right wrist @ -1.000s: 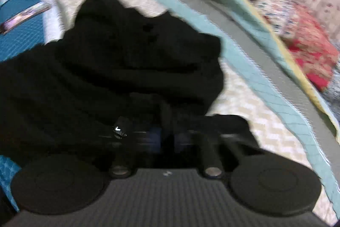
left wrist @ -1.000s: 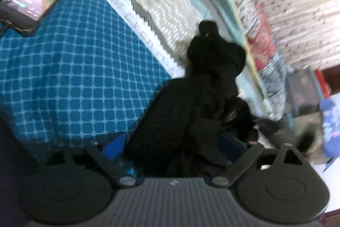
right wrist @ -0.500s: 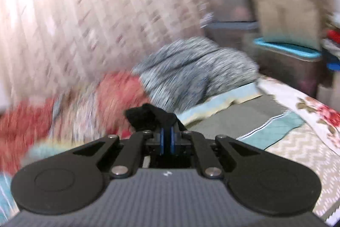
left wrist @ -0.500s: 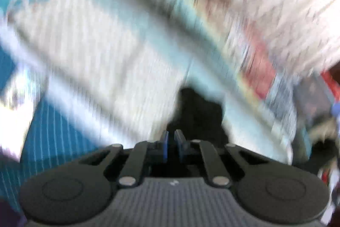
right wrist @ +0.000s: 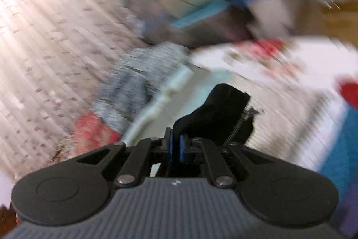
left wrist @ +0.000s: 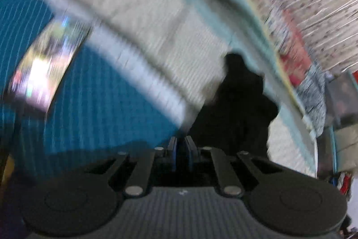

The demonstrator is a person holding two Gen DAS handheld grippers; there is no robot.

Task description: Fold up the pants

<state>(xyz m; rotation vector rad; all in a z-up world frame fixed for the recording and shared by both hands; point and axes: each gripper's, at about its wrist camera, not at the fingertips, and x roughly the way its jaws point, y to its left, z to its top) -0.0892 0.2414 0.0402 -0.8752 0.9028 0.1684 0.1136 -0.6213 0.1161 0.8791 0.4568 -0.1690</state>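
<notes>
Both grippers are clenched on the black pants: the left gripper (left wrist: 180, 145) pinches cloth that spills toward one o'clock (left wrist: 237, 109) over the cream zigzag quilt (left wrist: 156, 37), and the right gripper (right wrist: 175, 141) nips a fold with an exposed zipper (right wrist: 239, 124) rising toward one o'clock. Beyond the left jaws, a blurred lit phone (left wrist: 44, 64) lies at nine o'clock on the blue checked cover (left wrist: 94, 104); a grey knit bundle (right wrist: 134, 82) sits at eleven o'clock of the right.
</notes>
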